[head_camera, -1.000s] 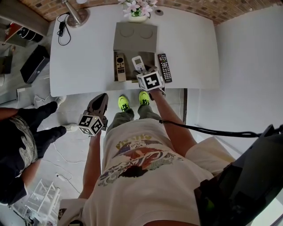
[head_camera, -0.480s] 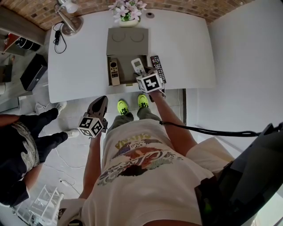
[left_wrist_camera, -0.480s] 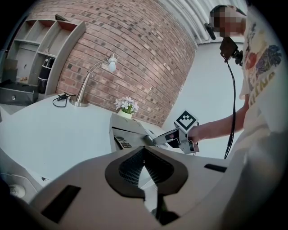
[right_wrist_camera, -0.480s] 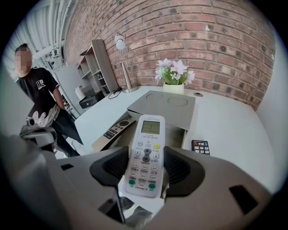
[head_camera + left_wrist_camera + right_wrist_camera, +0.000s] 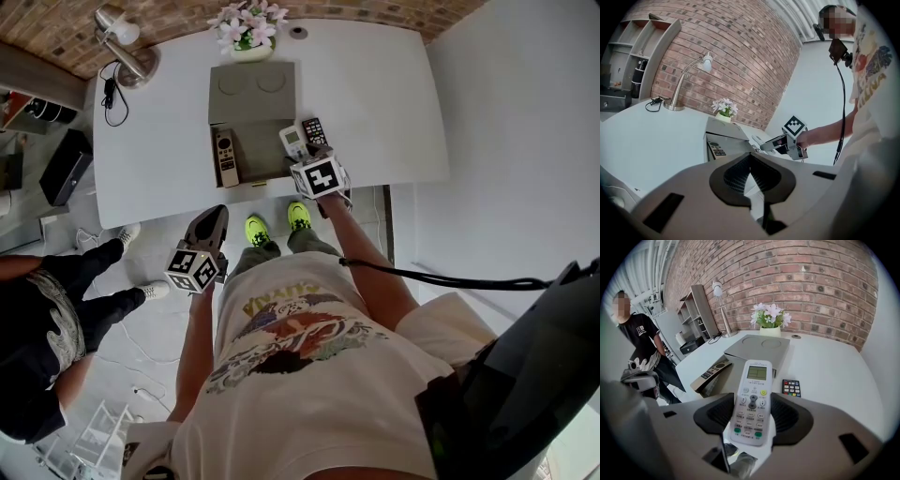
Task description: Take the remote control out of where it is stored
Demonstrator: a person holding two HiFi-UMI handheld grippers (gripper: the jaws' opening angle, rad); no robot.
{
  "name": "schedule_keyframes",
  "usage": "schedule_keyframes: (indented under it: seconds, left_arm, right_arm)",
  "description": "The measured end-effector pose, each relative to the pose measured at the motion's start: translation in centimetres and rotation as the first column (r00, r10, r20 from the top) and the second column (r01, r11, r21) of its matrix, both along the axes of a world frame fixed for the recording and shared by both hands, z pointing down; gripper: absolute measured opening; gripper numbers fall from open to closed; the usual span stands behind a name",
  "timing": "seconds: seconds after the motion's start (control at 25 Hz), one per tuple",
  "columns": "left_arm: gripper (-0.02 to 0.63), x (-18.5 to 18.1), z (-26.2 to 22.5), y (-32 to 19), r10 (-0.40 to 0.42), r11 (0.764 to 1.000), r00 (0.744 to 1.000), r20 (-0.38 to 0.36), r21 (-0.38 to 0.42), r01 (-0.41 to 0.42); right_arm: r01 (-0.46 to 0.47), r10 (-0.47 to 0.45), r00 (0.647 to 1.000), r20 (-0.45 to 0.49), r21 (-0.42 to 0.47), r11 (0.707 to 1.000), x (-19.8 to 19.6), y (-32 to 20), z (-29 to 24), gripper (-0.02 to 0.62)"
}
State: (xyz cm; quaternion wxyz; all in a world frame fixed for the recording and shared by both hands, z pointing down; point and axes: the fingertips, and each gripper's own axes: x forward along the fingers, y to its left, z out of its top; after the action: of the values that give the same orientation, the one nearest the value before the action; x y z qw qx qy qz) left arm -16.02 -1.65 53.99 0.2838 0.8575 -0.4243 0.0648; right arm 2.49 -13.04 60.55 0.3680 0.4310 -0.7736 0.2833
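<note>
A white remote control (image 5: 752, 401) with a small screen lies between the pads of my right gripper (image 5: 752, 420), which is shut on it. In the head view this white remote (image 5: 293, 141) hangs above the right edge of the open grey box (image 5: 251, 94), close to the table's front edge. A grey remote (image 5: 225, 157) lies in the box's left part. A black remote (image 5: 314, 131) rests on the table beside the box. My left gripper (image 5: 216, 214) is shut and empty, off the table, over the floor.
The white table (image 5: 375, 84) carries a flower pot (image 5: 246, 33) behind the box and a desk lamp (image 5: 122, 42) with its cable at the far left. Another person (image 5: 47, 309) stands on the floor at the left. A white wall (image 5: 525, 141) runs along the right.
The right gripper has carried the white remote from inside the box to its right edge, beside the black remote. The left gripper stays shut and has drifted sideways away from the table.
</note>
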Motion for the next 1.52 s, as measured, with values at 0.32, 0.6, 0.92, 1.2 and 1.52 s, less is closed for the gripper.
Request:
schedule_keyframes:
  seconds: [0.32, 0.6, 0.92, 1.2, 1.52]
  left_arm:
    - [0.006, 3.4, 0.3, -0.1, 0.038, 0.999, 0.999, 0.002, -0.006, -0.038]
    - [0.006, 6.5, 0.9, 0.3, 0.065, 0.998, 0.998, 0.004, -0.020, -0.065]
    - [0.006, 10.3, 1.3, 0.5, 0.077, 0.997, 0.997, -0.007, -0.026, -0.077]
    - [0.006, 12.0, 2.1, 0.4, 0.063, 0.997, 0.998, -0.003, -0.033, -0.063]
    - [0.006, 12.5, 2.5, 0.2, 0.055, 0.998, 0.998, -0.003, -0.038, -0.055]
  right_arm:
    - [-0.033, 0.033, 0.999, -0.006, -0.007, 0.999, 4.2, 0.4, 0.2, 0.251]
    - [-0.061, 0.061, 0.998, -0.010, -0.015, 0.998, 8.5, 0.8, 0.8, 0.252]
    - [-0.088, 0.087, 0.996, -0.020, -0.036, 0.996, 13.6, 0.8, 2.0, 0.252]
    - [-0.085, 0.084, 0.996, -0.024, -0.047, 0.995, 15.7, 0.1, 3.4, 0.252]
    - [-0.080, 0.078, 0.996, -0.034, -0.057, 0.995, 16.6, -0.6, 4.4, 0.252]
